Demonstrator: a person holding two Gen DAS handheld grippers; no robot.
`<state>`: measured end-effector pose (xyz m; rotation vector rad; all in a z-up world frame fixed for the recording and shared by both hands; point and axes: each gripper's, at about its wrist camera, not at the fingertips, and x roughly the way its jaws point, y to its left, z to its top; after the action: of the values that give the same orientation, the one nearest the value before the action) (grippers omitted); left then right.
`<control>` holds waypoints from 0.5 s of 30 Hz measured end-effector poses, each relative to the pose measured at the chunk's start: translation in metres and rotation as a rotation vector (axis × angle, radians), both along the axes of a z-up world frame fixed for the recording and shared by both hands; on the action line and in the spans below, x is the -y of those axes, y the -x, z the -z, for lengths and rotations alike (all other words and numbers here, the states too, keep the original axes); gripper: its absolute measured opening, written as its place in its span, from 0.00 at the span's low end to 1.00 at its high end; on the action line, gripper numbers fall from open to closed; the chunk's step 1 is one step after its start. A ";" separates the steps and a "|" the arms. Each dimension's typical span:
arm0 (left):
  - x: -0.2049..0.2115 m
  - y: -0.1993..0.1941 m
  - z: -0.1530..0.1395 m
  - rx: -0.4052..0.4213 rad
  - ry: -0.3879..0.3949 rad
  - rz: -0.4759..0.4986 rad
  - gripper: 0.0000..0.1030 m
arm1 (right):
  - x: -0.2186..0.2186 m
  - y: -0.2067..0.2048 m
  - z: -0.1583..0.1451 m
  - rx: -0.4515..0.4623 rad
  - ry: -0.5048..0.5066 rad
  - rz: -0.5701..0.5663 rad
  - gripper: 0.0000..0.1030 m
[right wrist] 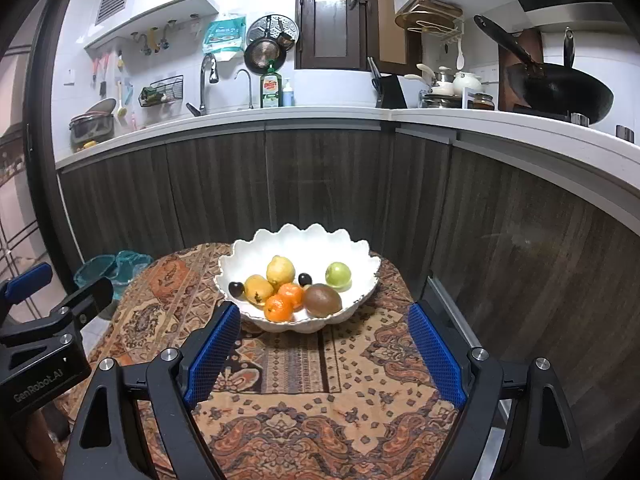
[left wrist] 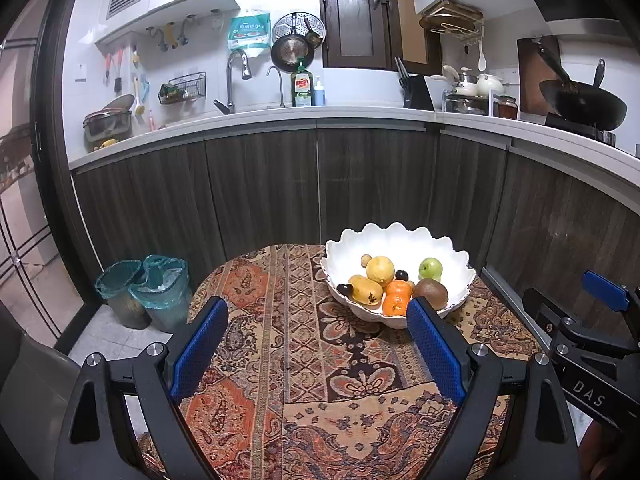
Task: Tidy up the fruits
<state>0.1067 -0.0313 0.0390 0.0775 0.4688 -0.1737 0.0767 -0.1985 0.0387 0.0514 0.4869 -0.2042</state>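
A white scalloped bowl (left wrist: 400, 236) (right wrist: 300, 240) stands on the patterned tablecloth at the table's far side. In it lie a lemon (right wrist: 280, 271), a mango (right wrist: 258, 289), two oranges (right wrist: 285, 302), a kiwi (right wrist: 322, 300), a green apple (right wrist: 338, 275) and two dark plums (right wrist: 236, 288). My left gripper (left wrist: 318, 312) is open and empty, hovering over the table left of the bowl. My right gripper (right wrist: 324, 318) is open and empty, just in front of the bowl.
The patterned tablecloth (left wrist: 304, 380) covers a small round table. Two bins with teal bags (left wrist: 144, 292) stand on the floor at left. Dark kitchen cabinets (left wrist: 320, 184) and a counter with a sink run behind the table.
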 end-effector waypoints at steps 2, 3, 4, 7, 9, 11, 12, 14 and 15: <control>0.000 0.000 0.000 0.000 -0.001 0.001 0.89 | 0.001 0.000 0.000 0.001 -0.002 0.003 0.84; 0.000 0.000 0.000 0.000 0.000 0.001 0.89 | 0.001 0.000 0.000 0.001 -0.002 0.004 0.84; 0.000 0.000 0.000 -0.001 0.002 0.000 0.89 | 0.001 0.000 0.000 0.001 -0.002 0.005 0.84; 0.000 0.000 0.000 0.000 0.001 0.000 0.89 | 0.002 0.000 0.000 0.001 -0.001 0.007 0.84; 0.000 0.000 0.000 0.000 0.001 0.001 0.89 | 0.002 0.000 0.000 0.001 -0.001 0.008 0.84; 0.000 0.000 0.000 0.001 0.001 0.000 0.89 | 0.002 0.000 0.000 0.002 0.001 0.008 0.84; 0.000 0.000 0.000 0.001 0.001 0.000 0.89 | 0.002 0.000 0.000 0.002 0.001 0.008 0.84; 0.000 0.001 -0.001 0.001 0.001 0.000 0.89 | 0.003 0.000 -0.001 0.004 0.002 0.010 0.84; 0.001 0.001 -0.001 0.001 0.001 0.000 0.89 | 0.003 0.000 -0.001 0.003 0.002 0.010 0.84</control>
<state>0.1060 -0.0318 0.0398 0.0769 0.4675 -0.1738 0.0767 -0.2013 0.0393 0.0520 0.4834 -0.2140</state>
